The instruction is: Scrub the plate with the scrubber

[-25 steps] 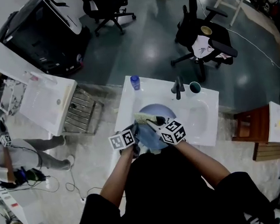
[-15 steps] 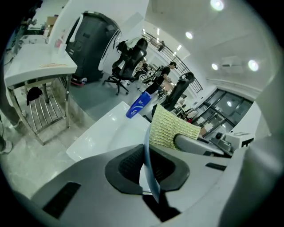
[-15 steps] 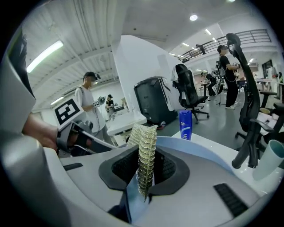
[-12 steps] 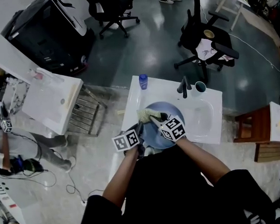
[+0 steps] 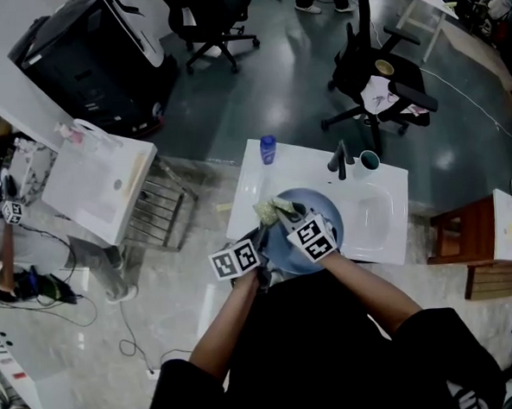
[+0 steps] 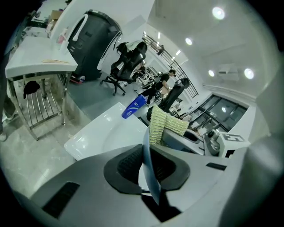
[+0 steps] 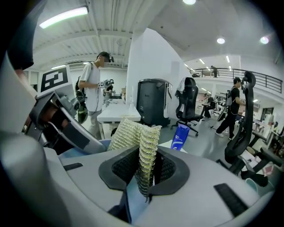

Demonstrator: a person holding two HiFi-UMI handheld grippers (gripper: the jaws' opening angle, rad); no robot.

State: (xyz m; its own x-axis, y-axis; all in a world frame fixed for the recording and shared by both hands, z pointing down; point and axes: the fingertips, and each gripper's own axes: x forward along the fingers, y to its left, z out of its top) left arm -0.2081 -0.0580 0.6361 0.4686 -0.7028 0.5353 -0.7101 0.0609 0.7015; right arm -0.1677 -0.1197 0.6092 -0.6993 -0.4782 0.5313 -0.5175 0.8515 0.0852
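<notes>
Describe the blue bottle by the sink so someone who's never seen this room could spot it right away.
Find the white sink in front of the person. The bottle stands on its far left corner, left of the black tap. It is small and deep blue, unlike the wide pale plate over the basin or the teal cup right of the tap.

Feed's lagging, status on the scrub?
Left gripper shut on plate rim, jaws just eased slightly. Right gripper shut on scrubber at plate's edge, over sink. Nothing blocking.
</notes>
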